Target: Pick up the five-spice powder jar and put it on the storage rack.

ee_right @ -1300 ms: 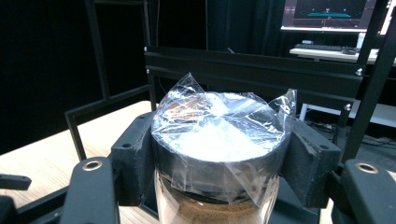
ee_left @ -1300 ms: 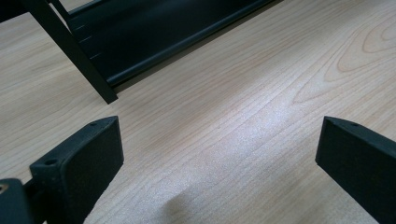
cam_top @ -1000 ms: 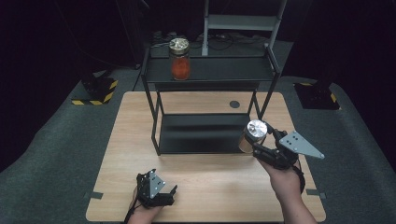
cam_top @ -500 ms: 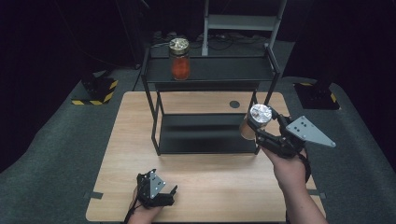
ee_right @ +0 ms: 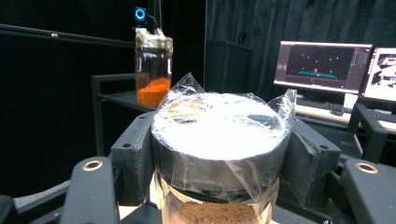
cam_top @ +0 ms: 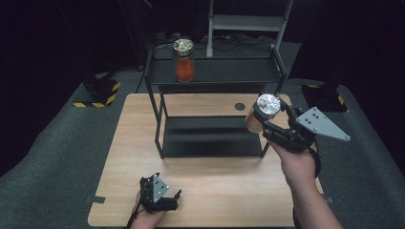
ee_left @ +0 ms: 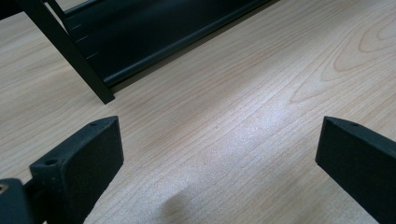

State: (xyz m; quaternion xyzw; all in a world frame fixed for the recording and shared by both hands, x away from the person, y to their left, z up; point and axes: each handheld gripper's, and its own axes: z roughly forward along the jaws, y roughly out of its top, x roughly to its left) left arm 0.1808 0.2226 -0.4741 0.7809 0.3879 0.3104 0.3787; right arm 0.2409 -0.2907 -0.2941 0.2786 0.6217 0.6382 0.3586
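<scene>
jar in grip: brown-powder jar [cam_top: 260,116], foil-wrapped lid, lifted off tabletop [cam_top: 124,143] beside rack's right post
right hand-held gripper [cam_top: 265,119]: clamped on jar below the lid
left hand-held gripper [cam_top: 165,198]: jaws apart, idle, near front edge
orange jar [cam_top: 184,60]: already on top shelf [cam_top: 229,71]
left to do: likely shelve the held jar

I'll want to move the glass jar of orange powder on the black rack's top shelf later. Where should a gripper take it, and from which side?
Probably at the silver lid, as the right gripper holds its brown-powder jar. The glass jar of orange powder stands upright near the left of the black rack's top shelf, its front open. Come from the table side, jaws level, either side of the lid.
</scene>
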